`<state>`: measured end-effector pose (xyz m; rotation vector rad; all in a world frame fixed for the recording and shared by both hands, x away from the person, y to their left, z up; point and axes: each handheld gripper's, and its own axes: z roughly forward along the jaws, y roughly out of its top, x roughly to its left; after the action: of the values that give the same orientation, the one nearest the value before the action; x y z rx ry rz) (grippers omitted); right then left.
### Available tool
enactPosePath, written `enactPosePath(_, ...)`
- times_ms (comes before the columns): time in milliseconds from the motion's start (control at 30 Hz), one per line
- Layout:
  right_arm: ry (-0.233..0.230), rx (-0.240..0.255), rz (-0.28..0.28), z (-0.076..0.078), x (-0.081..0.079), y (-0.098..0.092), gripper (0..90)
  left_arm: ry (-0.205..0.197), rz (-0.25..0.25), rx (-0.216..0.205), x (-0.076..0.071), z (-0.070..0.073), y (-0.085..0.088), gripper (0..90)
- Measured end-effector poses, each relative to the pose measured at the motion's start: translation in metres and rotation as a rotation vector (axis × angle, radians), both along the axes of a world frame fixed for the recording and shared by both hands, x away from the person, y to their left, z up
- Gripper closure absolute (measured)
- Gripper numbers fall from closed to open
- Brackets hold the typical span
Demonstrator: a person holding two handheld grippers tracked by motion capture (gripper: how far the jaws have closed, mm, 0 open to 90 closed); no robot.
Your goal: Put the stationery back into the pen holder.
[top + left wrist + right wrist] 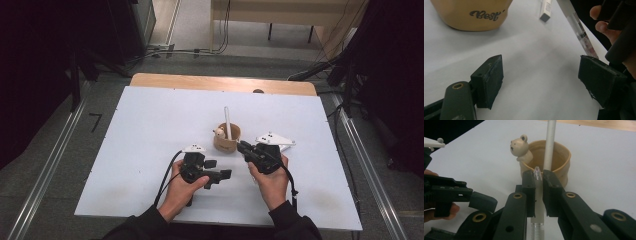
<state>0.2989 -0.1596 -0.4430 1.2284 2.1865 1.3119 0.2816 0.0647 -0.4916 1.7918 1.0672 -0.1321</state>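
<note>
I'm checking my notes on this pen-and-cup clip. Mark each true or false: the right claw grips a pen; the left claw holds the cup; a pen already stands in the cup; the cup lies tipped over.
The right claw grips a clear pen: true.
The left claw holds the cup: false, its jaws stand open with nothing between them.
A white pen already stands in the cup: true.
The cup lies tipped over: false, it stands upright on the table.

Soft, even overhead light leaves the white counter (150,150) bright and the surroundings dark. Faint shadows lie beneath the black fingers (490,77); the tan ceramic cup (471,12) beyond them is slightly blurred.
</note>
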Motion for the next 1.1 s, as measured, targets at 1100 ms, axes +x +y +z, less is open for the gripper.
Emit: enactPosePath(1100,-0.019,0.014,0.073,0.000,-0.002,0.023,78.8,0.114,-0.051,-0.170,0.007,-0.002,-0.023,38.2)
